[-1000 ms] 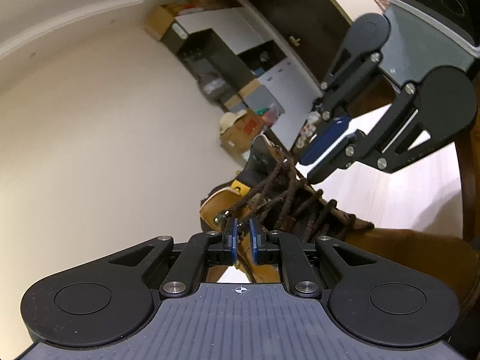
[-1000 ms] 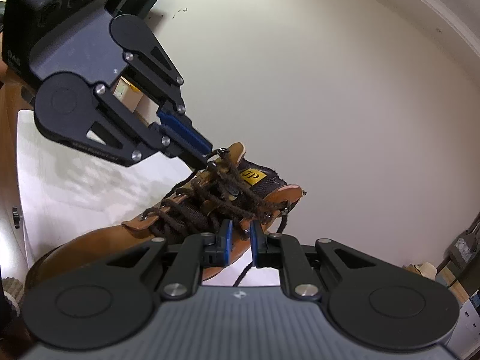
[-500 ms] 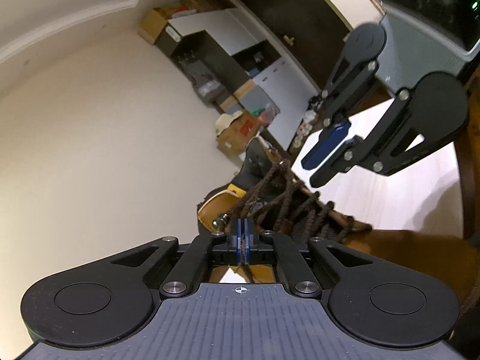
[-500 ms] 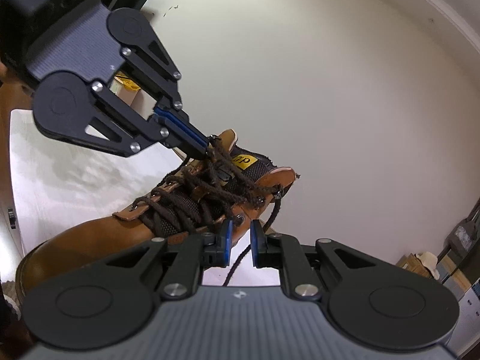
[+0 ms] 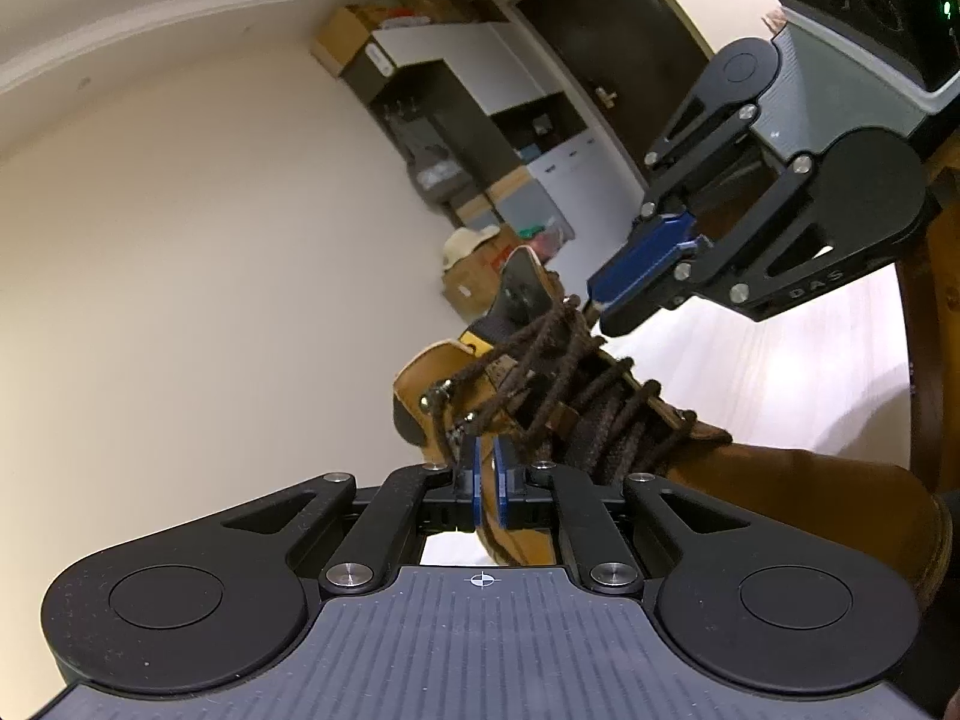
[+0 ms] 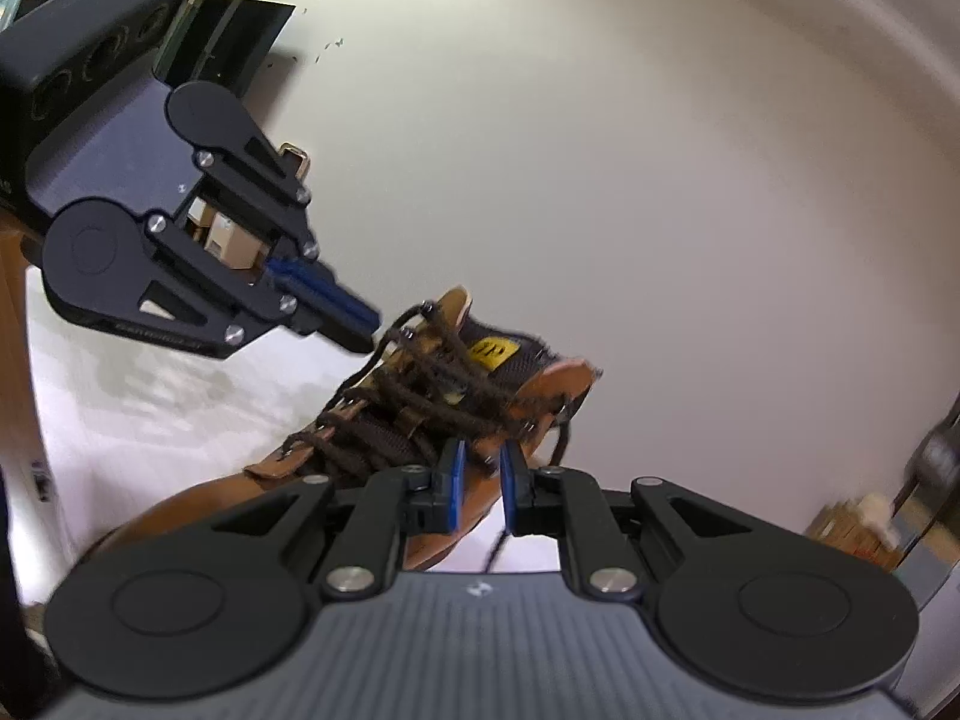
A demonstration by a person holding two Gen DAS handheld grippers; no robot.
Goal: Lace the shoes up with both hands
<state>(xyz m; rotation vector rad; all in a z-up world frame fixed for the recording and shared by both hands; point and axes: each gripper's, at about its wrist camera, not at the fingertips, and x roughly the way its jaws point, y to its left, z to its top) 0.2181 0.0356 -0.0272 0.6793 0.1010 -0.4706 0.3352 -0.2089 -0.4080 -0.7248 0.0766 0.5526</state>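
A tan boot (image 5: 750,480) with dark brown laces (image 5: 600,408) lies on a white surface (image 5: 780,348), its collar raised toward both cameras. My left gripper (image 5: 487,474) sits at the collar's hooks. Its jaws are opening, with a narrow gap showing boot leather and a lace end hanging just left of the pads. From the right wrist, the left gripper (image 6: 363,333) tips sit beside the top lace loop of the boot (image 6: 198,510). My right gripper (image 6: 479,483) is open at the opposite side of the collar, with crossed laces (image 6: 408,408) just beyond its gap. Its tips (image 5: 600,312) hover by the tongue.
Cardboard boxes (image 5: 474,282) and cabinets stand along the far wall, next to a dark door (image 5: 600,60). A brown wooden edge (image 5: 924,330) borders the white surface on the right. A plain cream wall (image 6: 660,180) fills the background of the right wrist view.
The left gripper's pads closed fully at the collar, then parted again to a narrow gap. The right gripper's gap stayed the same. The boot's collar tilted slightly.
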